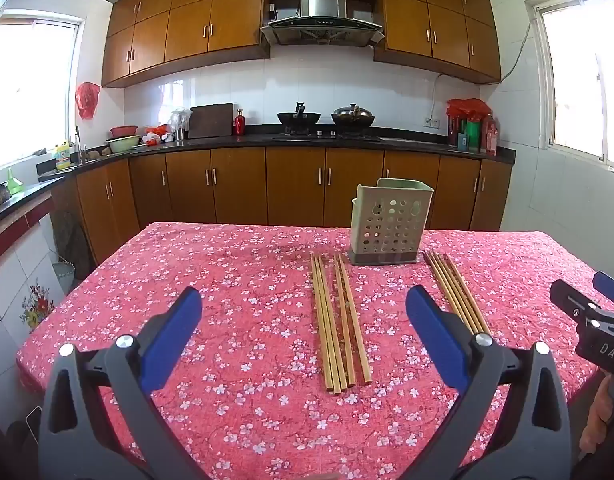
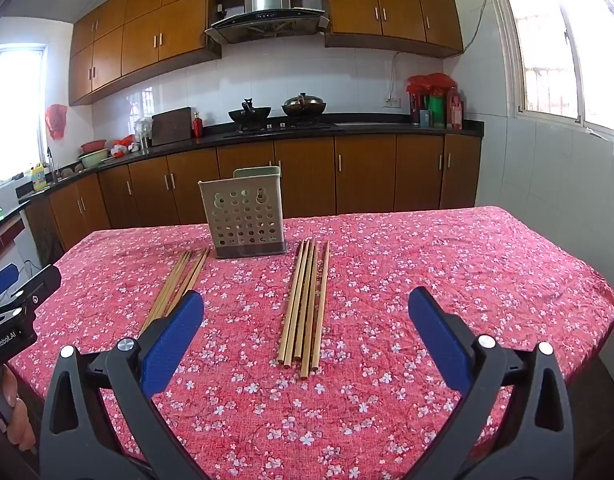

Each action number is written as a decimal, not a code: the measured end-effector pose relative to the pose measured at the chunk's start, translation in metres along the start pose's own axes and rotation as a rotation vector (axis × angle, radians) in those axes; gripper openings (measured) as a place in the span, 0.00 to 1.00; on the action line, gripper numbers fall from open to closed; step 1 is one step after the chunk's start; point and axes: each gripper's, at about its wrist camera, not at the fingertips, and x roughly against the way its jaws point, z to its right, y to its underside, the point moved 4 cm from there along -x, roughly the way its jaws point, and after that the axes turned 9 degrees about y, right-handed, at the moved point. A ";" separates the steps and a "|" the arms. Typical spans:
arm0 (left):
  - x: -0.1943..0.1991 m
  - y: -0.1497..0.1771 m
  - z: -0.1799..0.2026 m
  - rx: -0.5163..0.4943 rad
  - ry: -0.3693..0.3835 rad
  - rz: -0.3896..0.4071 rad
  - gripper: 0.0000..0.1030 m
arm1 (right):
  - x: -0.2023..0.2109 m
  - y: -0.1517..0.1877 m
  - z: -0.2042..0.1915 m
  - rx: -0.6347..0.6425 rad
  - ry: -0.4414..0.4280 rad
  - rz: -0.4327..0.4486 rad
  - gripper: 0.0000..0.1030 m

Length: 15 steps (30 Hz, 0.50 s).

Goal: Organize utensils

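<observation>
— Where do things stand?

— Nothing is in my grip. My left tongs (image 1: 303, 312) and right tongs (image 2: 306, 314) both hang wide open over the near end of the table (image 2: 487, 264), tipped a little downward, each lined up with its own bundle of chopsticks (I judge that's so each hand can take one).

— And the chopsticks?

— Two bundles, lying lengthwise and pointing toward the holder (image 1: 389, 226). The left bundle (image 1: 339, 320) is just left of it, the right bundle (image 2: 305, 304) just right of it, well apart from each other.

— How many?

— Left: about five, I think. Right: about five too, but they overlap, so I can't swear to it. One holder, upright and perforated, standing at the far middle; I see nothing sticking out of it, so the sorting isn't begun.
</observation>
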 end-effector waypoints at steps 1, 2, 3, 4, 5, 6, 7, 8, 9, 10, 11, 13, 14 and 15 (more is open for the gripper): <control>0.000 0.000 0.000 -0.002 -0.001 -0.001 0.96 | 0.000 0.000 0.000 -0.001 0.000 0.000 0.98; 0.000 0.000 0.000 -0.004 -0.001 0.002 0.96 | 0.000 0.000 0.000 -0.001 0.000 -0.001 0.98; 0.000 0.000 0.000 -0.004 -0.001 0.002 0.96 | 0.000 0.000 0.000 -0.001 -0.001 -0.001 0.98; 0.000 0.000 0.000 -0.004 -0.002 0.001 0.96 | -0.001 0.000 0.000 -0.002 -0.001 -0.002 0.98; 0.000 0.000 0.000 -0.004 -0.002 0.001 0.96 | -0.001 0.000 0.000 -0.003 -0.001 -0.002 0.98; 0.000 0.000 0.000 -0.004 -0.001 0.001 0.96 | -0.001 0.000 0.000 -0.004 -0.001 -0.003 0.98; 0.000 0.000 0.000 -0.003 -0.001 0.001 0.96 | -0.001 0.000 0.000 -0.005 -0.001 -0.004 0.98; 0.000 0.000 0.000 -0.003 -0.001 0.001 0.96 | -0.001 0.000 0.000 -0.003 -0.001 -0.001 0.98; 0.000 0.000 0.000 -0.003 -0.001 0.001 0.96 | -0.001 0.000 0.000 -0.003 -0.001 -0.001 0.98; 0.000 0.000 0.000 -0.003 -0.001 0.001 0.96 | -0.001 0.000 0.000 -0.004 -0.002 -0.002 0.98; 0.000 0.000 0.000 -0.003 -0.001 0.001 0.96 | -0.001 0.000 0.000 -0.004 -0.002 -0.002 0.98; 0.000 0.000 0.000 -0.003 -0.001 0.002 0.96 | 0.000 0.000 -0.001 -0.002 -0.002 -0.001 0.98; 0.000 0.000 0.000 -0.002 0.000 0.001 0.96 | 0.000 0.000 -0.002 -0.002 -0.002 -0.001 0.98; 0.000 0.000 0.000 -0.003 -0.001 0.001 0.96 | 0.000 0.000 -0.001 -0.005 -0.002 -0.002 0.98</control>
